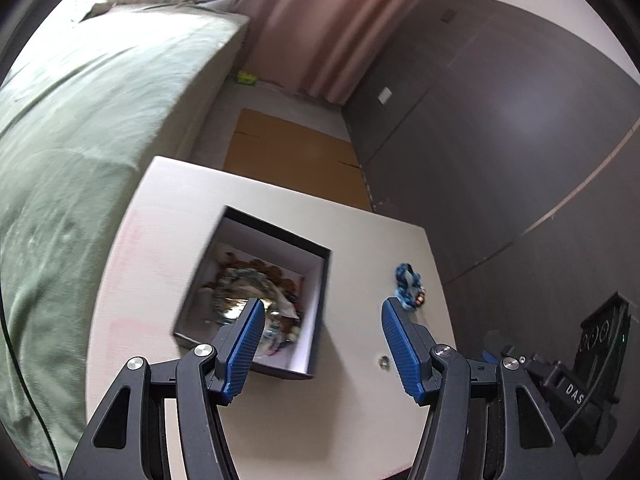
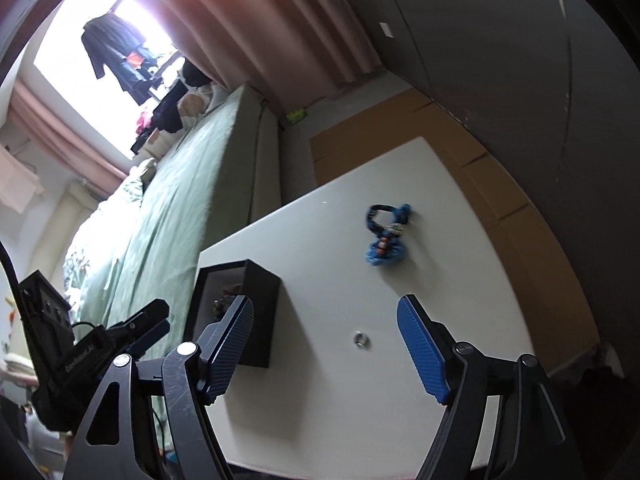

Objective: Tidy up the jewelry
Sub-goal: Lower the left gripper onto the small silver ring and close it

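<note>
A black box with a white inside stands on the white table and holds several pieces of jewelry. A blue beaded bracelet lies on the table to its right, and a small silver ring lies nearer. My left gripper is open and empty, above the box's right edge. My right gripper is open and empty, just above the ring. The bracelet lies beyond it and the box to its left. The other gripper shows at the left.
A bed with a green cover runs along the table's left side. A dark wall is at the right, pink curtains behind. Flat cardboard lies on the floor beyond the table.
</note>
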A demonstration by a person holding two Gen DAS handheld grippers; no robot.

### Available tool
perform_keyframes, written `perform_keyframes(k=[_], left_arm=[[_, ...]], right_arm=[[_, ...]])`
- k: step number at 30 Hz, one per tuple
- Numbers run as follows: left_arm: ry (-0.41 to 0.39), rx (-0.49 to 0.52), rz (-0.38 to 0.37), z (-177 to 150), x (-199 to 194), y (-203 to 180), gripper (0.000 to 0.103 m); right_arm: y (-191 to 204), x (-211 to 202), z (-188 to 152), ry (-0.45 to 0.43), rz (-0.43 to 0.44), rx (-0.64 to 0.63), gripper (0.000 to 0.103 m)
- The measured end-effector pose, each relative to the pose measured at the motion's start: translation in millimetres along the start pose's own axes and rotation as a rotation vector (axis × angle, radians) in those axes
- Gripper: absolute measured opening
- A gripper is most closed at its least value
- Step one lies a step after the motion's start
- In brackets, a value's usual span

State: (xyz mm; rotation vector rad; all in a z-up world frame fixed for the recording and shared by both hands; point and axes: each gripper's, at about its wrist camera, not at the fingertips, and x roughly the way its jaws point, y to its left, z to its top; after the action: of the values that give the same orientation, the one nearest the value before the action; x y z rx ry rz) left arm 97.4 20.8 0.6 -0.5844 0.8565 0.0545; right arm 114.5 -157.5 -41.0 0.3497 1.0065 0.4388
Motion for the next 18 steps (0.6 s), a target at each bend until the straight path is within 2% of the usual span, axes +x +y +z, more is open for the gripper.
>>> perform_keyframes(k=[3, 4, 6, 7, 11, 18], left_arm=[[0.004, 0.027, 0.005, -5.1, 4.9, -12.2, 0.064], [0.011, 0.038, 0.002, -7.1, 8.6, -17.2, 0.073], [0.012, 0.053, 0.003, -10.6, 11.9, -23.5, 0.083], [0.010, 0.066, 0.003, -12.9, 13.8, -27.6, 0.085], [0.034, 0.116, -0.007, -20.8, 25.1, -45.6, 0.085], [0.067, 0.183, 0.001, -34.2, 47.0, -66.5, 0.085]], right_arm=[[-10.9, -2.5, -0.3, 0.006, -0.001, 0.032, 0.078], [-14.7, -4.6, 0.4, 0.002, -0.008, 0.049, 0.080], [-21.6, -9.2, 1.8, -0.013, -0.025, 0.072, 0.092], [-24.3, -10.6, 2.6, -0.014, -0.036, 0.079, 0.093], [-37.1, -15.4, 4.3, -0.016, -0.066, 0.101, 0.097], [-68.9, -24.8, 8.4, -0.017, -0.078, 0.188, 0.097]])
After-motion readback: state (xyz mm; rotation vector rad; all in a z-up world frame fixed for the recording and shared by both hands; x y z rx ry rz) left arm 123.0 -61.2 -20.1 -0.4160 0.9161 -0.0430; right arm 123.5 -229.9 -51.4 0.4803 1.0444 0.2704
